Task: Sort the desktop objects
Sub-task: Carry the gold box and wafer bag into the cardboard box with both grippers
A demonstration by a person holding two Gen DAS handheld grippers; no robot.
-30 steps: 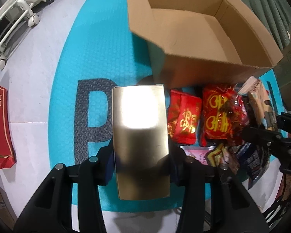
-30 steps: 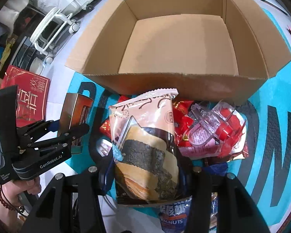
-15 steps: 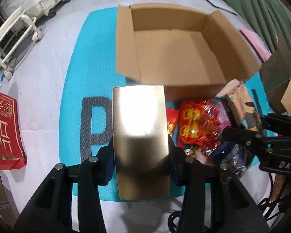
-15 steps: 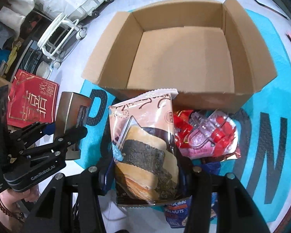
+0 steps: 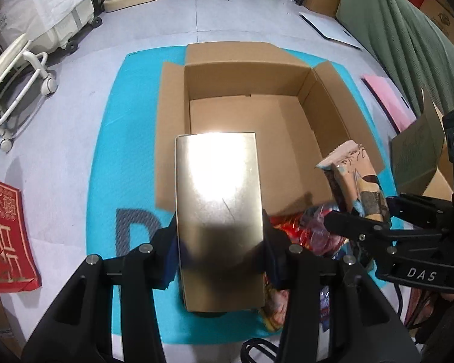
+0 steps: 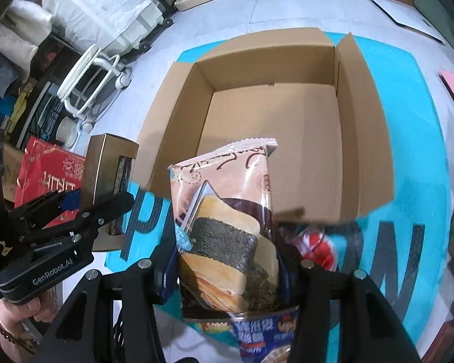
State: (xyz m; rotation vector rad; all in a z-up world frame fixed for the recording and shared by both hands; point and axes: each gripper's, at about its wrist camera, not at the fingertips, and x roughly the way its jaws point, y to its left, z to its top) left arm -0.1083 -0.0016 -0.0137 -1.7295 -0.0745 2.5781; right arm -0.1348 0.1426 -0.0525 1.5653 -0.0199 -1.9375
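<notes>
Overhead, glossy gold carton (image 5: pixel 219 211) and crinkly snack pouch (image 6: pixel 227 227) above corrugated box (image 5: pixel 257 121)

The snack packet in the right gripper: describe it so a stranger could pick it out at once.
Find the open cardboard box on the turquoise mat. Just in front of its near wall, the right gripper is shut on a snack packet held upright. It is pale pink with a picture of layered crackers and a dark filling, unlike the shiny gold box in the left gripper and the red packets below.
</notes>
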